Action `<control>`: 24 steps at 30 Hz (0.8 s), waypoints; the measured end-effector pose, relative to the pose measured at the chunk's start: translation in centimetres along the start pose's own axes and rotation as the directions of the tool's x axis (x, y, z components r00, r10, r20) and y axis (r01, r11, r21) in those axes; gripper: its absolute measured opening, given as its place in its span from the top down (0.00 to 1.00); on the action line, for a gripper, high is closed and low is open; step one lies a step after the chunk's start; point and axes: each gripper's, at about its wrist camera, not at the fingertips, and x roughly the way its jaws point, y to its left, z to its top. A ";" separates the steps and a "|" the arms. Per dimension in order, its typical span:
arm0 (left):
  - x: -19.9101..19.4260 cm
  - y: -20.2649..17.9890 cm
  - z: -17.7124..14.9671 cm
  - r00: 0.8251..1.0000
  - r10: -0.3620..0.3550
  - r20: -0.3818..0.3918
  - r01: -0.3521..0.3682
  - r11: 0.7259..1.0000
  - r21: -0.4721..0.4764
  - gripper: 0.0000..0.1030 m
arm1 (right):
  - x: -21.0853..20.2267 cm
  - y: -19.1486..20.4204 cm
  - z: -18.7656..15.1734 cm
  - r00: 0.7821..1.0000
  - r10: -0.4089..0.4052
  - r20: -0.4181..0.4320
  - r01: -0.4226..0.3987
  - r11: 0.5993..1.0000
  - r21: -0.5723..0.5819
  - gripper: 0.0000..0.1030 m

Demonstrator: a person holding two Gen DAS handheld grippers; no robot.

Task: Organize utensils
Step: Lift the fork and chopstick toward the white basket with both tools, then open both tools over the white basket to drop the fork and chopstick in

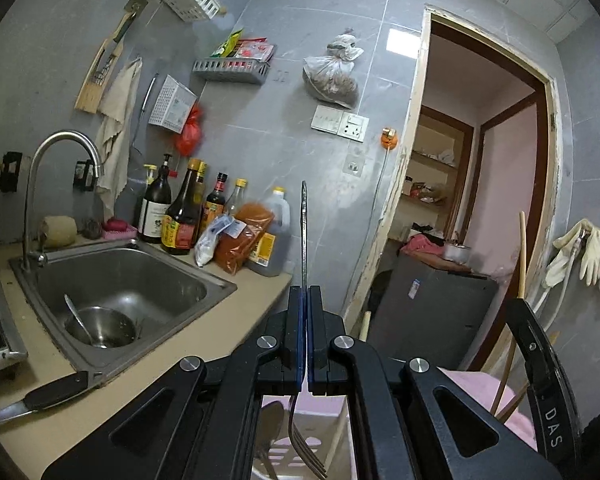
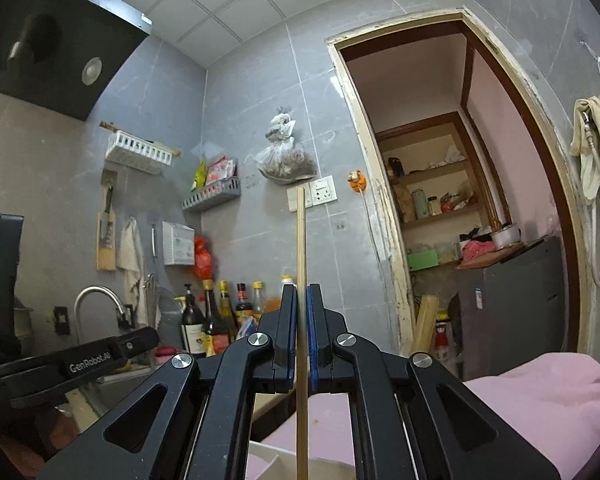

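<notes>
Left gripper (image 1: 304,292) clamped on upright fork (image 1: 303,236), tines down over pink holder (image 1: 320,452), right gripper (image 2: 302,292) clamped on vertical wooden chopstick (image 2: 301,240), steel sink (image 1: 220,280) at left

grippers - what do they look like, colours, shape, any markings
Both are matte black linkage frames with triangular cut-outs and round silver pivot bolts. The left gripper and right gripper have straight black fingers lined with blue pads. White "GenRobot.AI" lettering marks the left one's side; "DAS" shows on the right's.
</notes>
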 end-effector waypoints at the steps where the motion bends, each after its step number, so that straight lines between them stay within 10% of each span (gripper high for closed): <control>1: -0.1 -0.1 -0.1 1.000 -0.001 0.000 0.001 1.000 0.009 1.00 | 0.1 0.1 -0.2 1.000 -0.005 -0.004 0.005 1.000 -0.006 0.97; 24: 0.4 1.1 -1.3 0.991 -0.073 -0.114 0.066 0.996 -0.063 1.00 | -0.5 1.4 -2.3 0.999 -0.045 -0.026 0.042 0.995 -0.094 0.96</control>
